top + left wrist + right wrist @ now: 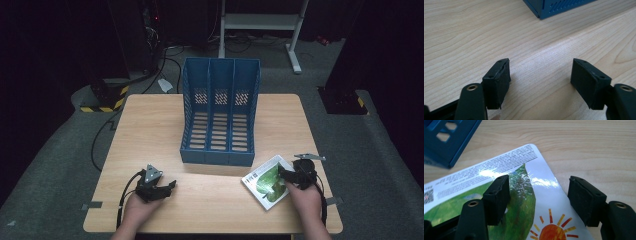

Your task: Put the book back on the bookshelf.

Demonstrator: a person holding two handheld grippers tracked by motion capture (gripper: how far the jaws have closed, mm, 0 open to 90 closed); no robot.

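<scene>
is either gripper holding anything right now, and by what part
Nothing is held. The right gripper hangs open over the book, which lies flat on the table; the left gripper is open over bare wood.

Tiny print on the book (pixel 499 170) cover is way too small to read, and the picture's edge chops off its lower part.

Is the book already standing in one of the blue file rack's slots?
No, the book lies flat on the table in front of the blue file rack, under the right gripper.
</scene>
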